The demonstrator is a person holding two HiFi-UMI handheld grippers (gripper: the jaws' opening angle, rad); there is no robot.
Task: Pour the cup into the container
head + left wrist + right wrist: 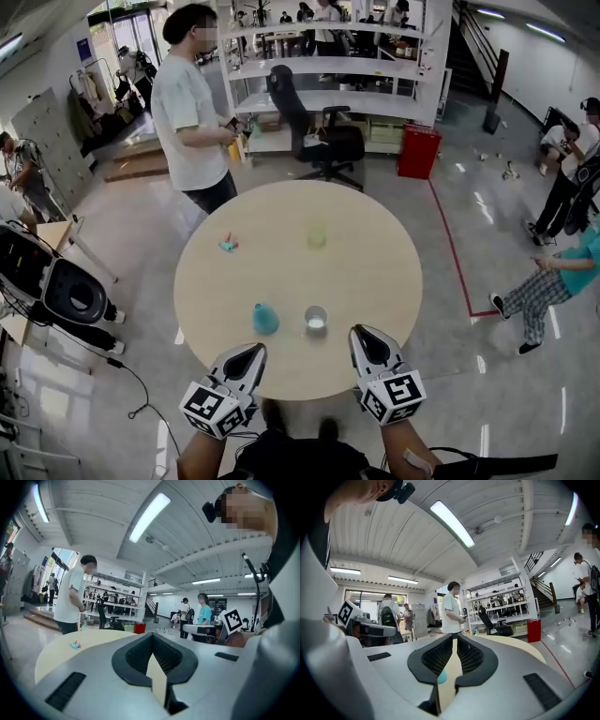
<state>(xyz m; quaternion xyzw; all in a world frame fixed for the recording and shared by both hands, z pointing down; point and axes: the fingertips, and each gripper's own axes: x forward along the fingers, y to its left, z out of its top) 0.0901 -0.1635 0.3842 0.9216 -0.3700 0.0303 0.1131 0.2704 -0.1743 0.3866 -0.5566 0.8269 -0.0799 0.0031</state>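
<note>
On the round beige table [281,211] a small clear cup [316,320] with something white in it stands near the front edge. A teal vessel [265,319] stands just left of it. A pale green see-through container [317,234] sits farther back. My left gripper [255,350] hovers at the front edge, short of the teal vessel, shut and empty. My right gripper [361,332] is beside the clear cup's right, also shut and empty. In the right gripper view the teal vessel [442,676] shows low behind the closed jaws of the gripper [454,637].
A small teal and pink item [228,245] lies at the table's left; the left gripper view shows that item [75,645] too. A person in a white shirt [192,122] stands behind the table, next to a black office chair [319,131]. Other people are at the right.
</note>
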